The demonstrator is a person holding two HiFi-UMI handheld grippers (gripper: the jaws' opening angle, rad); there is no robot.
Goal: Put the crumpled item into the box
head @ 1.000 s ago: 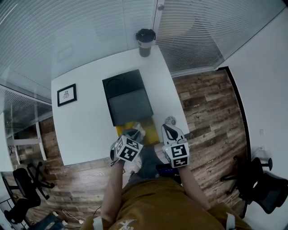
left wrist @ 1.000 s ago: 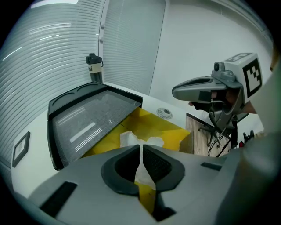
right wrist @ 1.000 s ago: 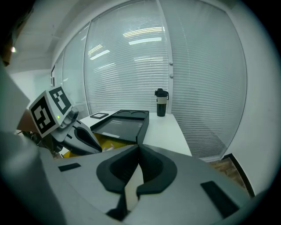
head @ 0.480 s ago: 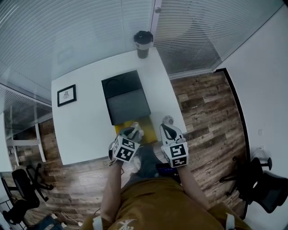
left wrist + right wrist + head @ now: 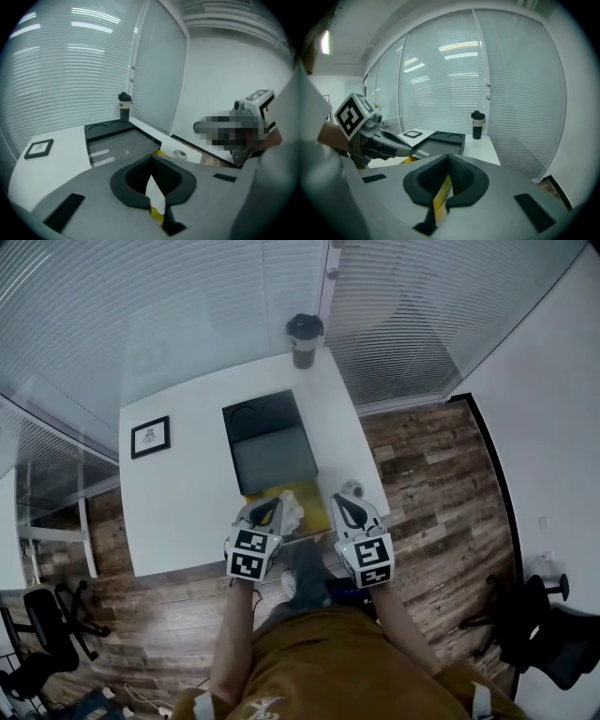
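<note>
The white table runs from the blinds at its far edge to the near edge where the person stands. A wide stretch of tabletop lies to the left of the black box, and only a narrow strip lies between the box and the table's right edge. Past that edge is wood floor.

The box sits in the middle of the table, lying open. Its near section shows a grey floor, and its far section has two round recesses. The crumpled item, yellow with some white, is outside the box, just at the box's near end by the table's near edge.

The left gripper is clenched on the item's left side, with white and yellow material pinched between its jaws. The right gripper is clamped on the right side, with a yellow fold in its jaws.

A dark tumbler stands at the far edge, well clear of the box. A small picture frame lies near the left edge. A small round object sits near the right edge, just beside the right gripper.
</note>
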